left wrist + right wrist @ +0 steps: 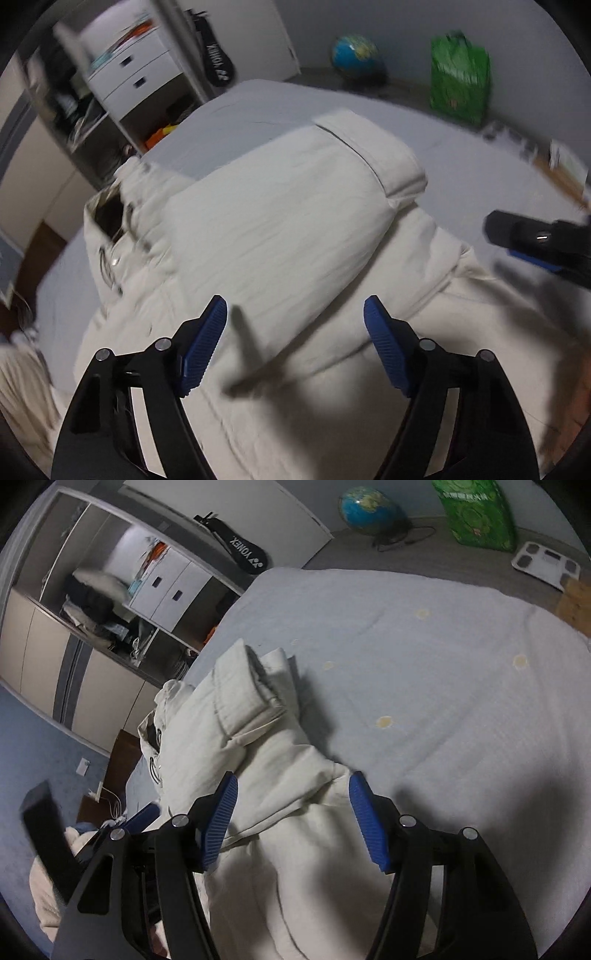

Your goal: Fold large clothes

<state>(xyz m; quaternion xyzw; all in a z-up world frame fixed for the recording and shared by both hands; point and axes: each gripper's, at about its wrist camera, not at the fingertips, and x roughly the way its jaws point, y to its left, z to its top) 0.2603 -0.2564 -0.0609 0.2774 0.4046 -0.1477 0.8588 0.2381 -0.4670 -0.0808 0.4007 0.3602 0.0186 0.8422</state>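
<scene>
A cream padded jacket point(280, 229) lies on the pale blue bed point(258, 99), a sleeve folded across its body and its dark-lined collar at the left. My left gripper point(295, 317) is open and empty, just above the jacket's lower part. In the right wrist view the jacket point(258, 746) lies on the bed point(443, 664) with its folded sleeve pointing away. My right gripper point(291, 794) is open and empty over the jacket's near edge. It also shows at the right of the left wrist view point(539, 243). The left gripper point(48, 834) shows at the lower left of the right wrist view.
An open wardrobe with white drawers point(166, 587) stands beyond the bed's left side, a racket bag point(240, 550) leaning by it. A globe point(369, 506), a green bag point(476, 513) and a white scale point(546, 565) sit on the floor past the bed.
</scene>
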